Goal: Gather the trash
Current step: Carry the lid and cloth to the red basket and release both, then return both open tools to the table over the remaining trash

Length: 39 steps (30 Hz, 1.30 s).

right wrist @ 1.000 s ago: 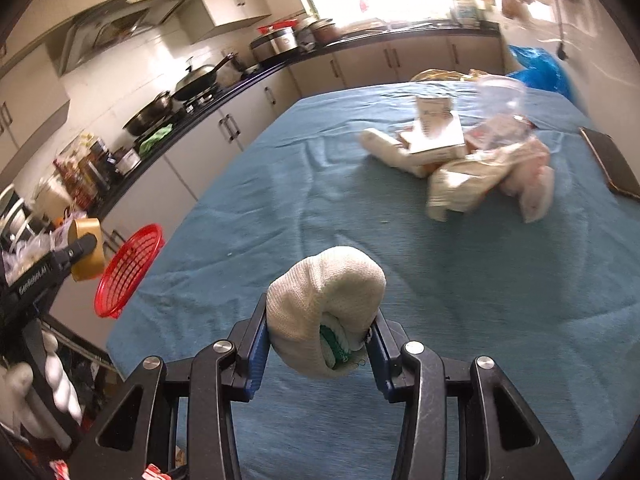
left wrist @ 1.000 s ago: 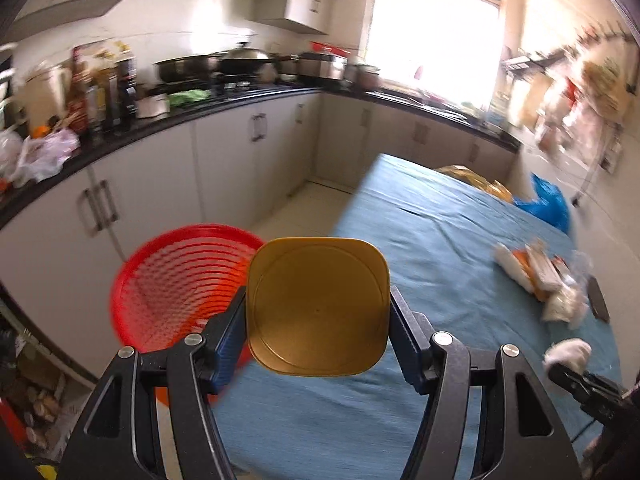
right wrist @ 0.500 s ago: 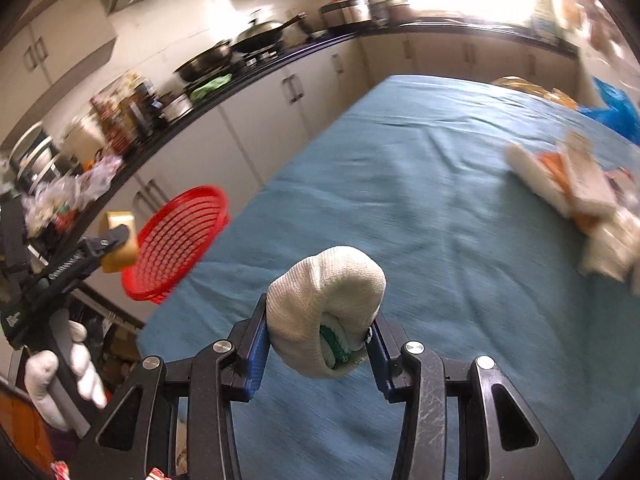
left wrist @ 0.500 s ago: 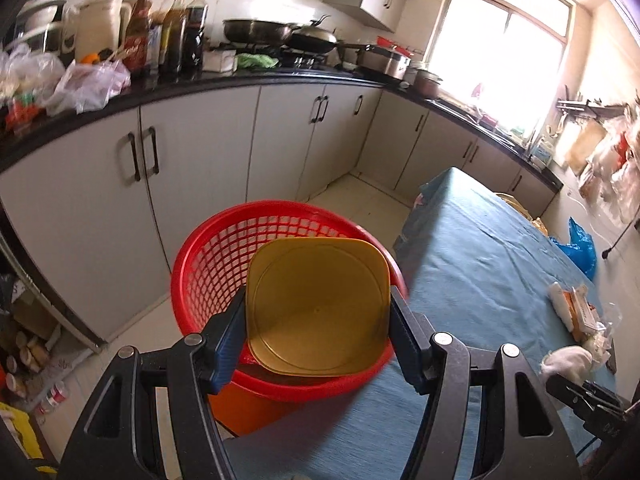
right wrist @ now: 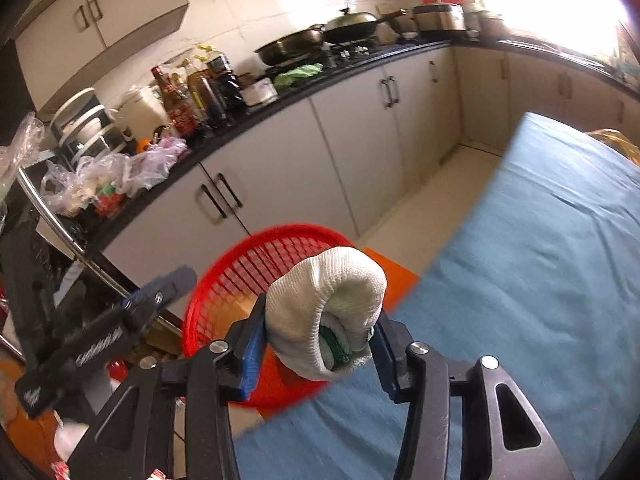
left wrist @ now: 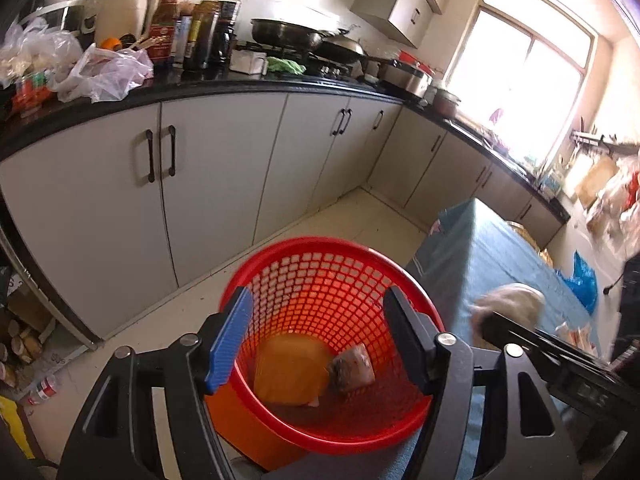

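— Any lettering legible in this kitchen scene?
— White print runs along the left gripper (right wrist: 112, 344) body, too blurred to read.
— And the bottles (left wrist: 200, 20) on the counter?
— Their labels show colour only; no word can be made out.

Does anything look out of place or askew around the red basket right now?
Nothing stands out. The yellow container and a wrapper lie inside the red basket, nothing spilled. The right gripper, jaws opening, has the white cloth bundle between them beside the basket.
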Each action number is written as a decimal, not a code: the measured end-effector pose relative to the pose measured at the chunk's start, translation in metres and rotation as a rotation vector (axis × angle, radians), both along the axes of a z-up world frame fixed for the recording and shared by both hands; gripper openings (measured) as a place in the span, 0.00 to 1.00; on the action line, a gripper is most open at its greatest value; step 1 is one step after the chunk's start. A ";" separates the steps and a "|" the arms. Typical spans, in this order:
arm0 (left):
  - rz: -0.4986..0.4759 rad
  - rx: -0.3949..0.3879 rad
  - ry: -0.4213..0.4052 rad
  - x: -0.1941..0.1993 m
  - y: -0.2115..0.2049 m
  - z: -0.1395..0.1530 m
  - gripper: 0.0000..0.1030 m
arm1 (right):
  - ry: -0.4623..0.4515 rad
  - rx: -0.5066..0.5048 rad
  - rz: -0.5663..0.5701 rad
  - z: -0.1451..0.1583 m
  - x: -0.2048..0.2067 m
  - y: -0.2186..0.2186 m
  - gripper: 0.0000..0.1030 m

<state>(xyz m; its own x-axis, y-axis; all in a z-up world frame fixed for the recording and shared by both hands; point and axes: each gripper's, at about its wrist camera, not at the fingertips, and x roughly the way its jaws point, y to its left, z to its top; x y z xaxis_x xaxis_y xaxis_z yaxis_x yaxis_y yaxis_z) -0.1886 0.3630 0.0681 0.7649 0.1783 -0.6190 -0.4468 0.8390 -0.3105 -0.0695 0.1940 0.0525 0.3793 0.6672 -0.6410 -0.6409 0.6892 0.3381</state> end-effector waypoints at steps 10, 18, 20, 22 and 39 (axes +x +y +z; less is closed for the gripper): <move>0.033 0.015 0.008 -0.012 0.008 -0.003 0.69 | 0.046 -0.004 -0.029 -0.009 0.003 -0.008 0.70; 0.001 0.078 0.064 -0.009 -0.018 -0.007 0.69 | 0.099 -0.019 -0.123 -0.027 -0.012 -0.072 0.73; -0.013 0.112 0.076 -0.008 -0.030 -0.005 0.69 | 0.108 -0.012 -0.141 -0.028 -0.015 -0.086 0.73; -0.029 0.144 0.084 -0.007 -0.043 -0.002 0.69 | 0.106 -0.005 -0.158 -0.027 -0.020 -0.099 0.73; -0.117 0.285 0.128 -0.004 -0.129 0.013 0.70 | 0.105 0.088 -0.312 -0.023 -0.048 -0.211 0.75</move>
<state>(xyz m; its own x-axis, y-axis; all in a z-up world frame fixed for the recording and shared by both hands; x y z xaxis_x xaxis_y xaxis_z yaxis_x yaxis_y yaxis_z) -0.1923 0.2341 0.0815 0.7098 0.2736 -0.6491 -0.3623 0.9321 -0.0033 -0.1175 -0.0170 0.0292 0.5085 0.5838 -0.6329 -0.3624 0.8119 0.4578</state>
